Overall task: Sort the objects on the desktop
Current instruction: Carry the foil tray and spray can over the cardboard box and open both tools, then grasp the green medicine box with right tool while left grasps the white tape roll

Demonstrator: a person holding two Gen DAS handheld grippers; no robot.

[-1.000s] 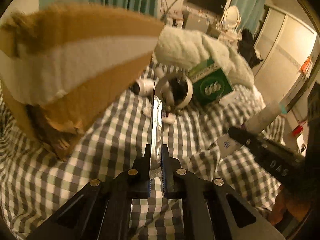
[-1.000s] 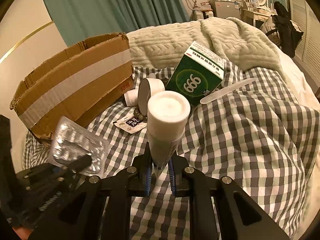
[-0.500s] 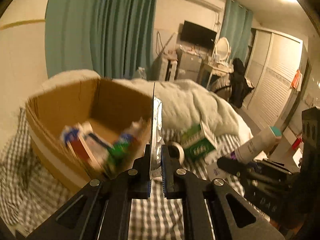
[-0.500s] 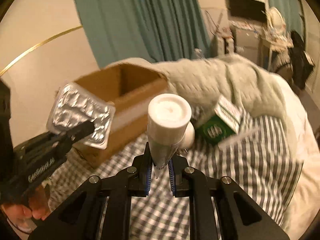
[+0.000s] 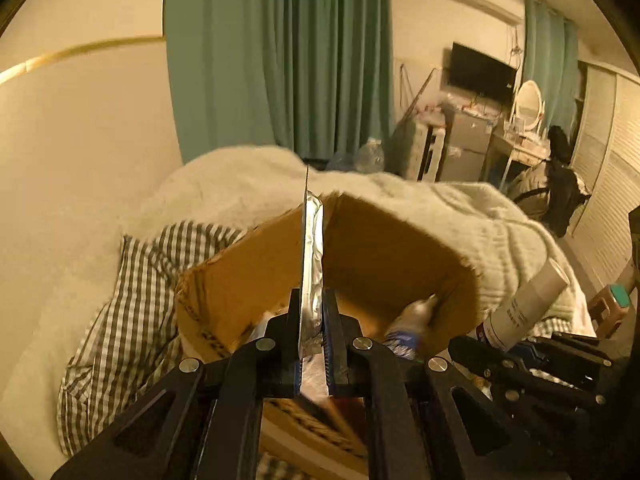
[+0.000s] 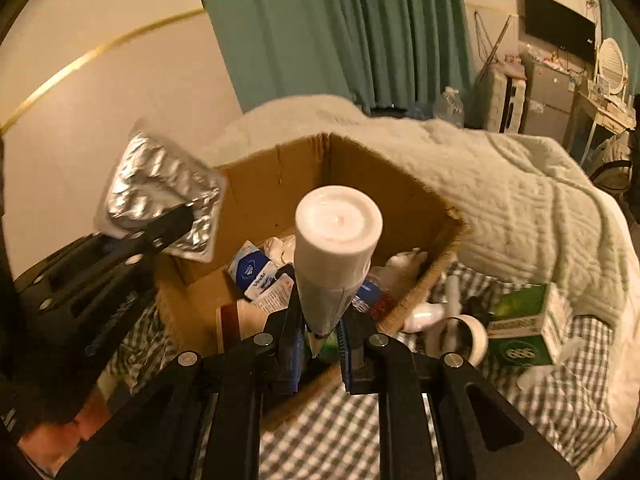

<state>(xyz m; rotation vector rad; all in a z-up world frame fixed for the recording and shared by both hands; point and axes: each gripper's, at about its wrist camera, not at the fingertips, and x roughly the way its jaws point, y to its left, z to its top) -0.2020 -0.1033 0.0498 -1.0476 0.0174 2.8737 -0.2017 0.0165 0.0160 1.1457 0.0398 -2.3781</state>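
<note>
Overhead of the open cardboard box [image 6: 360, 184], both claws are closed on their loads. The left claw [image 5: 311, 336] pinches a silver blister pack [image 5: 312, 264] by its near edge; seen edge-on in the left wrist view, the pack stands upright between the jaws, and in the right wrist view [image 6: 164, 196] it shows its crinkled foil face at the left, above the box's left wall. The right claw [image 6: 320, 340] grips a white tube [image 6: 336, 240] by its flat crimped end, the round cap pointing up and away, over the box's near half. Inside the box lie a blue-and-white tissue packet [image 6: 252, 276], a paper cup [image 6: 240, 322] on its side, and other small items too blurred to name. The box sits on a green-checked bedsheet [image 6: 340, 432]. To the right of the box on the sheet are a green carton [image 6: 524, 332] and a roll of tape [image 6: 472, 332], with a pale knitted blanket [image 6: 520, 200] heaped beyond them.
</note>
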